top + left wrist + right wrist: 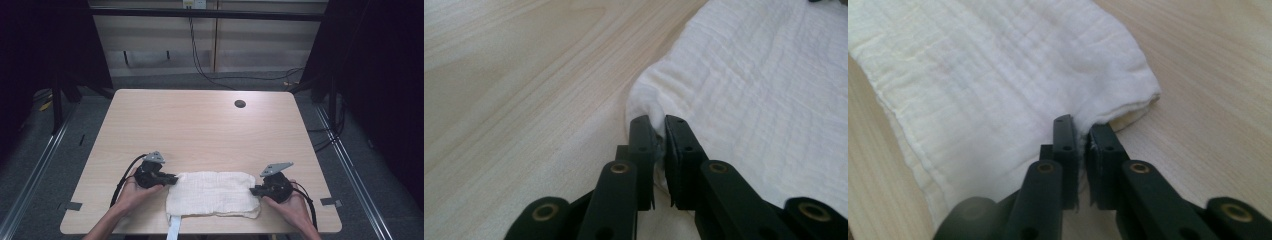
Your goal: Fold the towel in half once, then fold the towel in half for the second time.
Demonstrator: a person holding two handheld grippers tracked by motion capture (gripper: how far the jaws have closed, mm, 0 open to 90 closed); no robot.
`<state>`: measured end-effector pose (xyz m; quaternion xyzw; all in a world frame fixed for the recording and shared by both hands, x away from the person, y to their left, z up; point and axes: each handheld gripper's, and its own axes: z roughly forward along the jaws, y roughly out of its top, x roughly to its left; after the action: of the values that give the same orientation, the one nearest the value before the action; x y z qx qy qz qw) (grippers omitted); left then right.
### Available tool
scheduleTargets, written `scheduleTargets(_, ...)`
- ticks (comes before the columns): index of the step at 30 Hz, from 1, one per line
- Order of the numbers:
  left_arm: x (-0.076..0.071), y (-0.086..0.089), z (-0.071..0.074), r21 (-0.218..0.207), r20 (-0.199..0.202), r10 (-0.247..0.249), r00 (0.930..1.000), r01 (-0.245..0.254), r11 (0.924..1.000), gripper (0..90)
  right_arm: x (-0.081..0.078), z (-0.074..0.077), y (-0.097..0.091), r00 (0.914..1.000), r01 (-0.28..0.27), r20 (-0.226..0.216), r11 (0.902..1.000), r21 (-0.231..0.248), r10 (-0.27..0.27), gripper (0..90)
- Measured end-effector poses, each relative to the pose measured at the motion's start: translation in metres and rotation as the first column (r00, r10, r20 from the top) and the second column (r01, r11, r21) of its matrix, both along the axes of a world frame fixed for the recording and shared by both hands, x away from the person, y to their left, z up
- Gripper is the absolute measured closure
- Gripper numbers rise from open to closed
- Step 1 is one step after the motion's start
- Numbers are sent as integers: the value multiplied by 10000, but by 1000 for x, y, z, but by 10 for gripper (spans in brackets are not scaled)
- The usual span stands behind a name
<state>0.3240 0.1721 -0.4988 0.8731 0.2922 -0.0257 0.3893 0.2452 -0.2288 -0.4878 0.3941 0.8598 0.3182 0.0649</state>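
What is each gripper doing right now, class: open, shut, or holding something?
Left gripper: shut on the left edge of the white crinkled cotton cloth.
Right gripper: shut on the cloth's right edge.

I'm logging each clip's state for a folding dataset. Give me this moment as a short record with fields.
scene: light wooden table with a round hole near its far edge
item: white cloth, lying flat at the near edge, a strip hanging over it
left gripper: shut on the cloth's left end
right gripper: shut on the cloth's right end
cloth lifted: no, it rests on the table
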Motion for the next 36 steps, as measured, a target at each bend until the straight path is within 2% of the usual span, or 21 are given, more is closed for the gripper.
scheduleTargets(1, 0, 0, 0, 0, 0, 0, 10000, 0, 10000, 786, 0, 0, 0, 10000, 0, 0, 10000, 0, 0, 813)
scheduleTargets(2, 0, 1, 2, -8, -50, 92, 9999, -92, 10000, 740, -1, 1, -1, 9999, 131, 64, 9995, 289, -133, 713)
scheduleTargets(4, 0, 4, 5, -111, 47, 202, 9998, -202, 9997, 669, -1, 5, 0, 9996, 224, 189, 9990, 398, -232, 626)
scheduleTargets(5, 0, 4, 5, -111, 47, 202, 9998, -202, 9997, 631, -1, 5, 0, 9996, 224, 189, 9990, 398, -232, 626)
scheduleTargets(7, 0, 8, 9, -286, 110, 457, 9989, -453, 9986, 541, 0, 14, 3, 9988, 124, 455, 9966, 811, -161, 589)
scheduleTargets(10, 2, 19, 15, -331, 202, 688, 9974, -681, 9971, 485, 1, 21, 11, 9983, -5, 576, 9942, 1076, -57, 581)
scheduleTargets(15, 1, 29, 19, -274, 331, 1004, 9944, -995, 9947, 473, 2, 28, 29, 9976, -357, 632, 9900, 1367, 272, 586)
scheduleTargets(18, 0, 33, 22, -324, 335, 910, 9953, -900, 9954, 475, 2, 31, 55, 9944, -926, 626, 9862, 1375, 846, 607)
scheduleTargets(19, 2, 34, 24, 30, 385, 665, 9970, -666, 9978, 477, 2, 32, 61, 9930, -1074, 637, 9839, 1429, 992, 612)
scheduleTargets(21, 4, 35, 26, 132, 479, 565, 9972, -572, 9983, 480, 3, 32, 67, 9913, -1238, 623, 9811, 1489, 1157, 617)
scheduleTargets(22, 8, 37, 31, 44, 530, 644, 9965, -648, 9979, 483, 4, 33, 78, 9892, -1454, 430, 9770, 1558, 1403, 632)
scheduleTargets(25, 12, 38, 36, -211, 704, 898, 9935, -885, 9959, 509, 7, 33, 90, 9841, -1766, 470, 9704, 1649, 1712, 634)
scheduleTargets(26, 18, 38, 37, -367, 750, 1057, 9916, -1032, 9940, 515, 9, 35, 104, 9791, -2033, 476, 9634, 1747, 1979, 628)
scheduleTargets(28, 20, 36, 36, -339, 760, 976, 9923, -953, 9949, 510, 13, 36, 121, 9710, -2389, 506, 9558, 1716, 2336, 618)
scheduleTargets(29, 21, 34, 35, -155, 780, 794, 9938, -785, 9968, 510, 13, 36, 121, 9710, -2389, 506, 9558, 1716, 2336, 618)
scheduleTargets(30, 20, 33, 31, -203, 715, 684, 9951, -671, 9975, 509, 14, 37, 136, 9641, -2656, 496, 9499, 1649, 2610, 615)
scheduleTargets(32, 20, 33, 28, -243, 652, 703, 9954, -689, 9973, 505, 14, 36, 149, 9561, -2930, 445, 9415, 1665, 2897, 617)
scheduleTargets(33, 20, 33, 28, -243, 652, 703, 9954, -689, 9973, 503, 14, 36, 149, 9561, -2930, 445, 9415, 1665, 2897, 617)
scheduleTargets(34, 19, 34, 26, -251, 611, 719, 9955, -705, 9972, 501, 14, 32, 162, 9484, -3168, 386, 9343, 1632, 3148, 618)
scheduleTargets(35, 19, 34, 26, -251, 611, 719, 9955, -705, 9972, 495, 14, 32, 162, 9484, -3168, 386, 9343, 1632, 3148, 618)
scheduleTargets(36, 19, 34, 25, -292, 546, 673, 9962, -658, 9974, 494, 14, 27, 171, 9445, -3272, 242, 9320, 1558, 3275, 618)
